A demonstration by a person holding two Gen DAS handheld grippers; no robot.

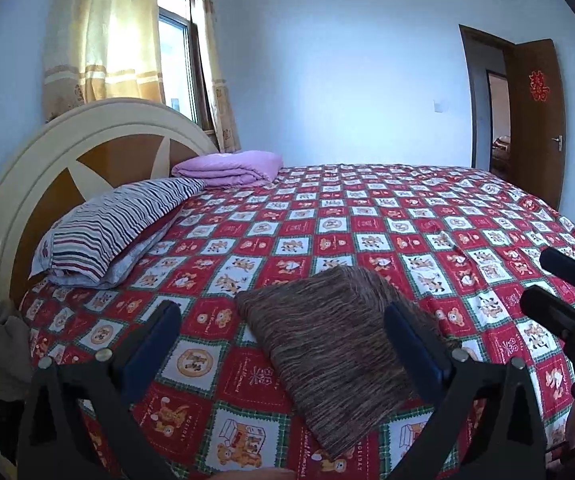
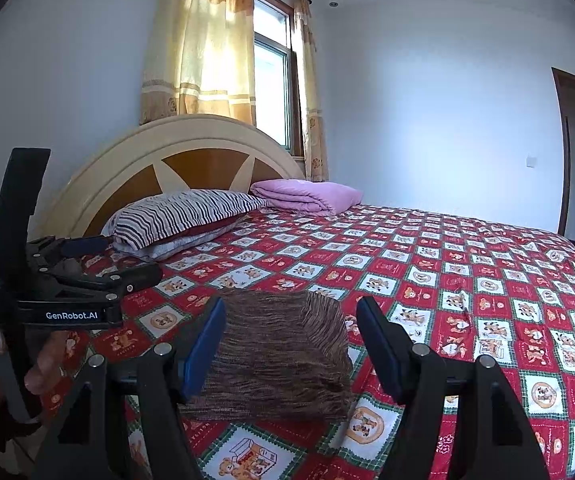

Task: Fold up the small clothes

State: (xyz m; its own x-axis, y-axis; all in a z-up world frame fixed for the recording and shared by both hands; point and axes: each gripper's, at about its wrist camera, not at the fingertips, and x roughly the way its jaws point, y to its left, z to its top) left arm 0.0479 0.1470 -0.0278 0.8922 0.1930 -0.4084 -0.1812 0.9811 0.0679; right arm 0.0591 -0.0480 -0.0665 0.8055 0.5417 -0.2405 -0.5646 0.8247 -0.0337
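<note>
Folded brown garment (image 2: 283, 360) lies on bedspread (image 2: 467, 280), seemingly untouched between spread fingers (image 2: 207, 344).

The brown striped cloth (image 1: 327, 344) (image 2: 283, 356) lies folded in a flat rectangle on the bedspread.

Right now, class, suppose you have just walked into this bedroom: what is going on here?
A person is folding small clothes on a bed, with a two-finger gripper in each hand. A brown striped garment lies folded into a compact rectangle on the red teddy-bear bedspread. The left gripper and right gripper are both open, on either side of it, gripping nothing. At the headboard sit a striped pillow and a folded pink blanket. The fold looks finished or nearly so.
</note>
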